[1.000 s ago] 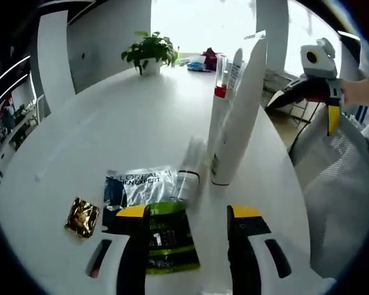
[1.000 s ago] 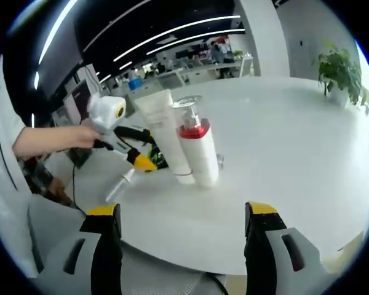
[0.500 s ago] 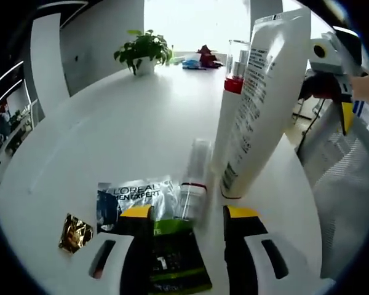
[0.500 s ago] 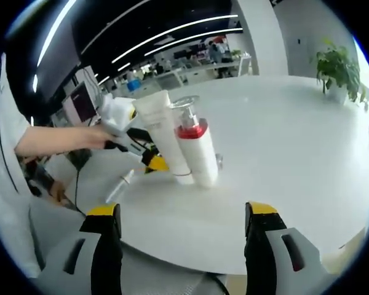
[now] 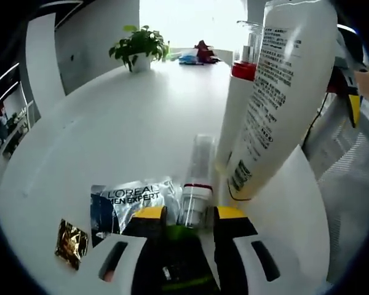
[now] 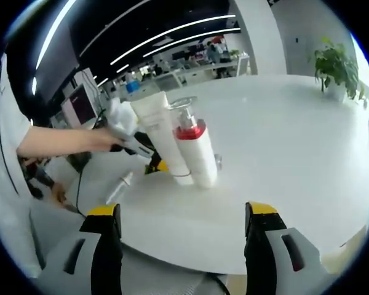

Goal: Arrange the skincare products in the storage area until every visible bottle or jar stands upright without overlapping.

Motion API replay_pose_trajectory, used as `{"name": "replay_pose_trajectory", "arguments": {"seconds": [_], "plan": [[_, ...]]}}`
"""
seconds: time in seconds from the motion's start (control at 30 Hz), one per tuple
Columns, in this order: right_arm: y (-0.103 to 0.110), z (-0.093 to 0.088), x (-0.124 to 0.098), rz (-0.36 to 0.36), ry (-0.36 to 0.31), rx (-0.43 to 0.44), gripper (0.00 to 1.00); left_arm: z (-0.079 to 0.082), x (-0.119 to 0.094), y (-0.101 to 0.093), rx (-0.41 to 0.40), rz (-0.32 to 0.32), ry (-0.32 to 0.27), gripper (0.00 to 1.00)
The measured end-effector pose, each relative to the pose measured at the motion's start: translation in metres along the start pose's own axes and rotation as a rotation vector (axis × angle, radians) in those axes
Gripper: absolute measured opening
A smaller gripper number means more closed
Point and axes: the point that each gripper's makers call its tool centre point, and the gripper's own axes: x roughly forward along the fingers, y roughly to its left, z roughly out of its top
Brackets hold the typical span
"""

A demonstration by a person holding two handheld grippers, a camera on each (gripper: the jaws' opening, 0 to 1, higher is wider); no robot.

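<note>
A small clear bottle with a dark red band (image 5: 195, 195) lies on its side on the round white table (image 5: 111, 123), its base pointing at the left gripper (image 5: 186, 216), whose yellow-tipped jaws stand apart on either side of that end, apparently lined up to take it and stand it up; they are not clamped on it. Touching beside it, a tall white squeeze tube with printed text (image 5: 277, 92) and a white pump bottle with a red collar (image 5: 238, 110) stand upright, so the lying bottle looks like the remaining work. A silver-and-blue L'Oreal sachet (image 5: 126, 196), a dark green packet (image 5: 178, 236) under the jaws and a gold foil sachet (image 5: 72, 241) lie flat nearby. The right gripper (image 6: 183, 218) hangs open off the table edge, well apart from the tube (image 6: 163, 138) and pump bottle (image 6: 194, 150). Compared with a second ago, the left gripper has closed in on the lying bottle and its jaws have narrowed.
</note>
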Motion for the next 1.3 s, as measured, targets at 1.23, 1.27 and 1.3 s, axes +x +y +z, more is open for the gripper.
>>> {"name": "replay_pose_trajectory", "arguments": {"seconds": [1.23, 1.27, 1.3], "plan": [[0.001, 0.002, 0.0, 0.005, -0.004, -0.028, 0.82, 0.01, -0.051, 0.019, -0.049, 0.116, -0.033, 0.19], [0.001, 0.002, 0.0, 0.005, -0.004, -0.03, 0.81, 0.01, -0.053, 0.019, -0.053, 0.119, -0.033, 0.19], [0.001, 0.002, 0.0, 0.007, -0.003, -0.032, 0.81, 0.01, -0.056, 0.02, -0.059, 0.124, -0.035, 0.19]]}}
